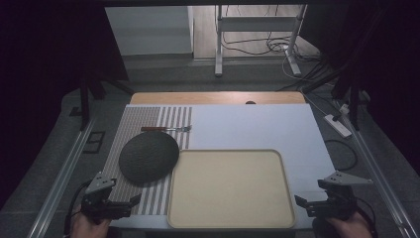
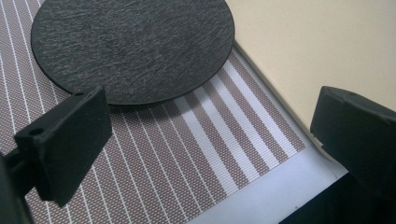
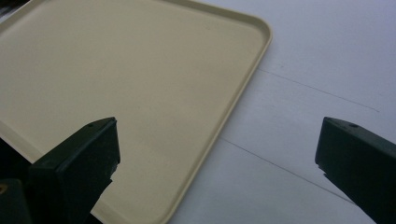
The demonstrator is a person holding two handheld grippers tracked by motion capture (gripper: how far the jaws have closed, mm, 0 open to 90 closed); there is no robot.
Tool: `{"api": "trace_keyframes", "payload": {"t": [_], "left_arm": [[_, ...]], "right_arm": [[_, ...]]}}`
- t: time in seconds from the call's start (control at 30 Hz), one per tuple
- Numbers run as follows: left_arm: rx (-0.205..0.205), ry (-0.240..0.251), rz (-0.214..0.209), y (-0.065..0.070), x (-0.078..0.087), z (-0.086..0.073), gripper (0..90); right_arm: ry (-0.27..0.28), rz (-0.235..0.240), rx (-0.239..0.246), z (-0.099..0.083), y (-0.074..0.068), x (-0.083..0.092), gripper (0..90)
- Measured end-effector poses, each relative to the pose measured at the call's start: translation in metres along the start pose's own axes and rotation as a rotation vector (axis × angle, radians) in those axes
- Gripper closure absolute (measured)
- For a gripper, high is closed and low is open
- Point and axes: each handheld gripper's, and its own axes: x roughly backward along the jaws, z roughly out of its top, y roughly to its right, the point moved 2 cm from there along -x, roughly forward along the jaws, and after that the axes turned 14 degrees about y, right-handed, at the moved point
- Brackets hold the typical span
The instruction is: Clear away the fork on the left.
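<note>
From above, your left tongs (image 1: 130, 202) hung spread and empty just short of the dark plate (image 1: 148, 156), which overlapped the tray (image 1: 230, 220). Your left gripper view showed that flat, thin rim: your jaws could have skidded off. In your right gripper view, the right tongs (image 3: 217, 154) gaped idle beside the tray's edge.

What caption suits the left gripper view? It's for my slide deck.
Open left gripper poised above a striped placemat, facing a dark round plate beside a beige tray.
</note>
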Motion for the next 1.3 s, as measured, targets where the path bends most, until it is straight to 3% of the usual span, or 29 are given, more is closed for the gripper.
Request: {"api": "trace_keyframes", "payload": {"t": [0.3, 0.43, 0.73, 0.87, 1.07, 1.3], "left_arm": [[0.0, -0.01, -0.017, -0.004, -0.005, 0.003, 1.0], [0.029, -0.02, -0.063, -0.007, -0.013, 0.006, 1.0], [-0.007, -0.019, -0.064, -0.009, -0.022, 0.011, 1.0], [0.0, -0.003, -0.082, -0.01, -0.028, 0.016, 0.8], [-0.025, -0.022, -0.078, -0.014, -0.04, 0.022, 0.6], [-0.013, -0.009, -0.119, -0.02, -0.055, 0.03, 0.0]], "right_arm": [[-0.002, -0.01, -0.012, 0.0, 0.001, 0.0, 0.5], [-0.007, -0.012, -0.01, 0.0, 0.001, -0.001, 0.5], [-0.013, -0.013, -0.01, 0.0, 0.001, -0.001, 0.5], [-0.014, -0.012, -0.012, 0.0, 0.001, -0.002, 0.5], [-0.019, -0.015, -0.012, 0.0, 0.001, -0.002, 0.5], [-0.021, -0.015, -0.016, 0.0, 0.002, -0.002, 0.5]]}}
